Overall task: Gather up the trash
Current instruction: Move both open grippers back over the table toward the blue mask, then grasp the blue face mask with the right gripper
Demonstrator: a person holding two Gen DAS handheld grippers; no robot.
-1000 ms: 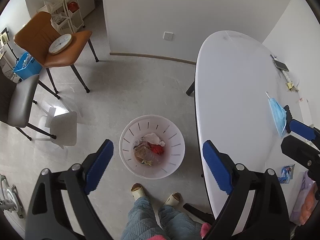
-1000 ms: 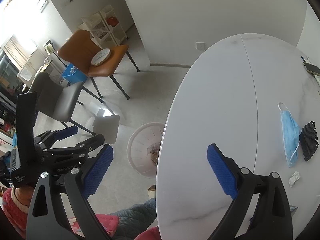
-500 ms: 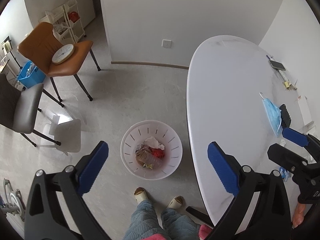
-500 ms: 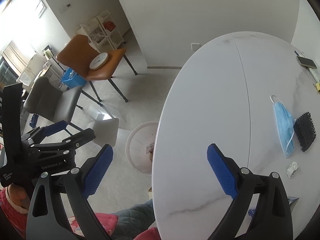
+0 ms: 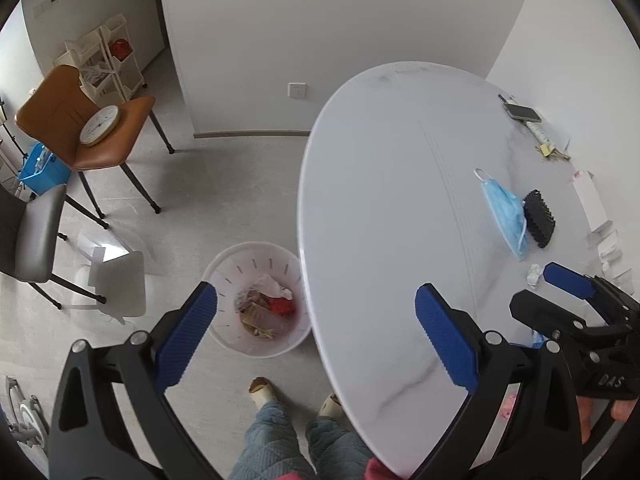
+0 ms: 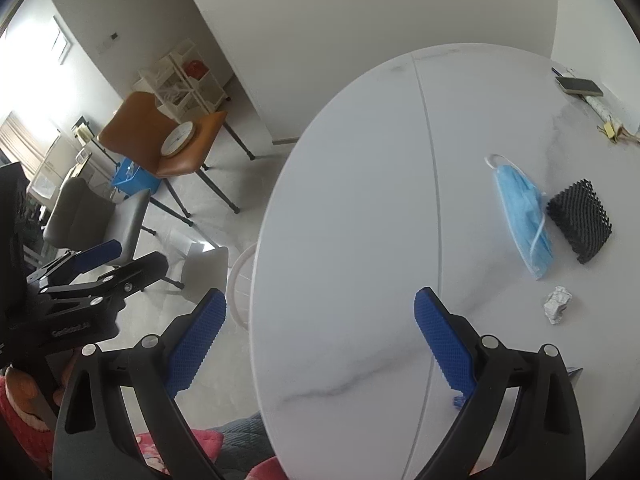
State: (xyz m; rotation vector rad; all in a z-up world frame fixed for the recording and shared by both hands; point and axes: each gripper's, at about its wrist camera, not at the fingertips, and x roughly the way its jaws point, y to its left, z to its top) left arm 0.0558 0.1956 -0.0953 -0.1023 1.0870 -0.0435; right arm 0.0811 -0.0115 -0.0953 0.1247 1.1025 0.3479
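A white slotted bin (image 5: 260, 348) stands on the floor beside the table, with paper, a red scrap and wrappers inside. My left gripper (image 5: 316, 300) hangs open and empty above the bin's right side and the table edge. On the white oval table (image 6: 360, 200) lie a blue face mask (image 6: 524, 216), a black mesh pad (image 6: 580, 220) and a crumpled paper ball (image 6: 557, 304). My right gripper (image 6: 320, 300) is open and empty over the table's near left edge, short of the paper ball. A small blue wrapper (image 6: 458, 400) peeks out behind its right finger.
An orange chair (image 5: 100, 136) carrying a wall clock, a grey chair (image 5: 36, 240) and a low white stool (image 5: 116, 280) stand on the floor to the left. A phone (image 5: 522, 112) and papers lie at the table's far right. The person's slippered feet (image 5: 260, 388) are near the bin.
Both grippers have moved toward the table; the bin slid left and the mask and paper ball came closer. The left jaws widened slightly.
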